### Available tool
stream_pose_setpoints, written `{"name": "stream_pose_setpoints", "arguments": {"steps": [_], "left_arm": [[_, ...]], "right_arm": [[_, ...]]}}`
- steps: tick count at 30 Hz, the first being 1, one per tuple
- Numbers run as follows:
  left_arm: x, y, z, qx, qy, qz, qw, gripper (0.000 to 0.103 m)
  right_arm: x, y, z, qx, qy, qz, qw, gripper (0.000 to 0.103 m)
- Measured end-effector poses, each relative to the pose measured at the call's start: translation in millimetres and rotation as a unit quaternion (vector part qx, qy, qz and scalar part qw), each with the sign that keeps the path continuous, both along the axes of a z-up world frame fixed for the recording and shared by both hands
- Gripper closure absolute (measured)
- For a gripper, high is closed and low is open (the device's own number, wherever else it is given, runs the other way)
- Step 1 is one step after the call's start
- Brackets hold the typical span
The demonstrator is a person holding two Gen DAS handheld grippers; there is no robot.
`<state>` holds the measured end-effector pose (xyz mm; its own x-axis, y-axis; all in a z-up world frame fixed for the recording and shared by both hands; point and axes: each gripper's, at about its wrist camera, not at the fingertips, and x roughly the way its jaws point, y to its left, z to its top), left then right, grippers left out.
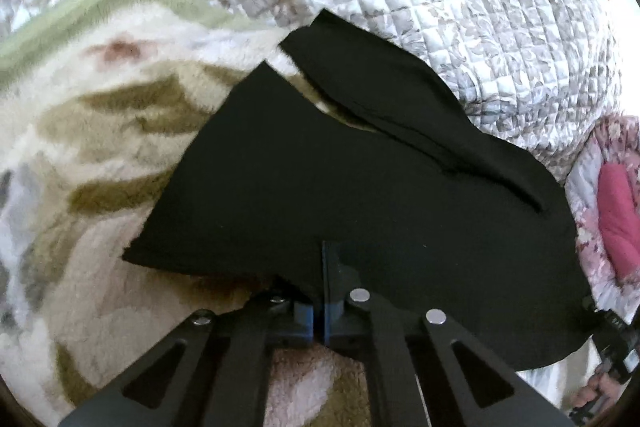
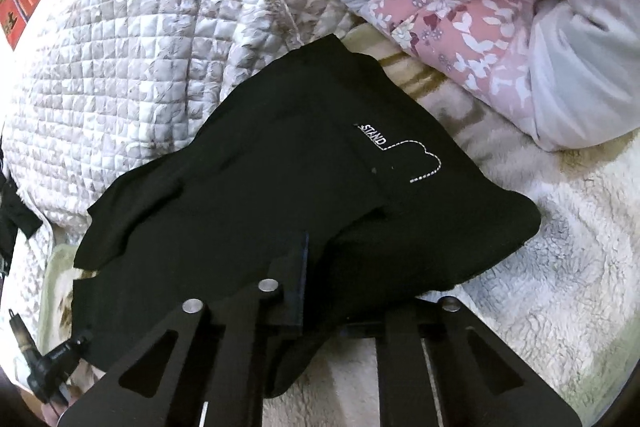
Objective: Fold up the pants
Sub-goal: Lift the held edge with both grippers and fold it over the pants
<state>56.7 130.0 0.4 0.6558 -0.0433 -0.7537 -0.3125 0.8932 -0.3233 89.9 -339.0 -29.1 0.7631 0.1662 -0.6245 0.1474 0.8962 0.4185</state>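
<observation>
Both my jaws are clamped on the near edge of the black pants (image 1: 360,167) on the bed (image 1: 100,131), ready to fold them over.

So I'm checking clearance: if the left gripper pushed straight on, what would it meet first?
The black pants, which its jaws already pinch; probably the fleece blanket beneath, though depth is unclear.

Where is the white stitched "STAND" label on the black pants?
In the right wrist view, the white stitched label sits just right of centre on the black fabric pants, nearest the pink floral quilt.
</observation>
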Motion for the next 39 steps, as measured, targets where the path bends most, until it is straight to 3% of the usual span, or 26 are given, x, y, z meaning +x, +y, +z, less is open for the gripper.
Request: {"name": "stream_pose_setpoints", "arguments": {"steps": [7,12,14,17,19,22,24,25,29,32,34,35,39], "left_arm": [[-46,-2,38,0.006,-0.024,-0.002,0.9997,0.099],[-100,0,52,-0.002,-0.038,-0.007,0.9993,0.099],[-119,-2,48,0.003,-0.037,-0.006,0.9993,0.099],[-132,-6,26,0.002,-0.005,-0.008,1.0,0.099],[-137,-9,16,-0.001,0.008,-0.007,0.9999,0.099],[-142,-11,18,-0.009,-0.006,-0.018,0.9998,0.099],[-141,-7,17,-0.016,-0.006,-0.007,0.9998,0.099],[-141,-5,16,-0.023,-0.005,-0.008,0.9997,0.094],[-141,11,6,-0.051,0.001,0.015,0.9986,0.091],[-137,21,1,-0.066,0.002,0.035,0.9972,0.091],[-131,19,1,-0.05,0.005,0.036,0.9981,0.096],[-129,17,3,-0.04,0.007,0.036,0.9985,0.098],[-140,10,20,-0.005,-0.007,0.034,0.9994,0.099]], "right_arm": [[-45,-7,20,-0.002,-0.005,0.019,1.0,0.098],[-94,-22,12,0.002,0.009,0.028,1.0,0.098],[-104,-23,0,-0.004,0.024,0.029,0.999,0.098],[-105,-31,-26,0.017,0.051,0.021,0.998,0.098],[-109,-31,-26,0.018,0.038,0.022,0.999,0.097],[-110,-32,-22,0.028,0.032,0.027,0.999,0.092],[-113,-35,-22,0.038,0.031,0.023,0.999,0.08],[-117,-38,-20,0.046,0.023,0.02,0.998,0.078],[-131,-49,-15,0.057,0.0,-0.01,0.998,0.066],[-126,-62,-23,0.091,0.003,-0.03,0.995,0.066],[-120,-65,-28,0.093,0.011,-0.041,0.995,0.08],[-120,-65,-26,0.092,0.011,-0.042,0.995,0.101],[-134,-63,-2,0.059,-0.014,-0.041,0.997,0.102]]}}
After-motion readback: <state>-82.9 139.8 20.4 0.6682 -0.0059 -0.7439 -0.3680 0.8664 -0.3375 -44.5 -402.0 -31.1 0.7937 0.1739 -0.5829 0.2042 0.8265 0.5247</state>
